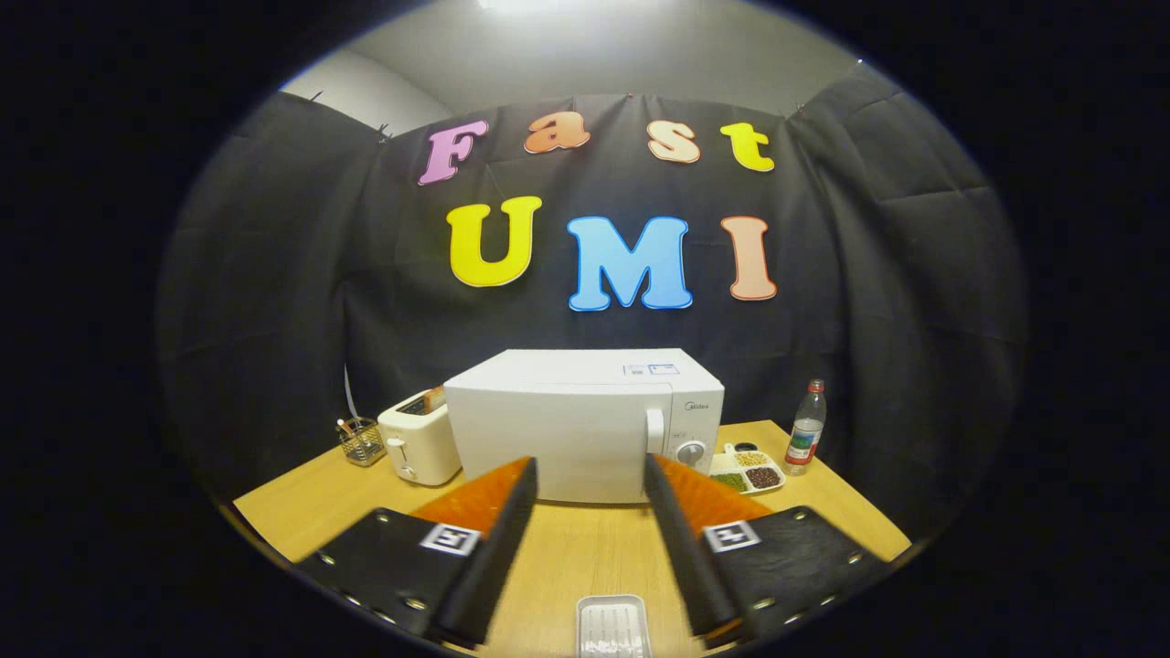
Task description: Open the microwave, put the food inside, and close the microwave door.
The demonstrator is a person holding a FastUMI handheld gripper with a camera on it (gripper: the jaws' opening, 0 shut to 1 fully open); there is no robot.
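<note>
Ahead, microwave (585, 425) door closed, beyond fingers (512, 512); fingers apart, food tray (612, 627) between them.

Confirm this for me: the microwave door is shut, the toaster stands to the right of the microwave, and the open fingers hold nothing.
One thing is wrong. In the gripper view the toaster stands to the left of the microwave, not the right; a sectioned food tray and a bottle are on the right. The rest holds: the microwave door is shut, and the gripper has its fingers open and holds nothing.
</note>
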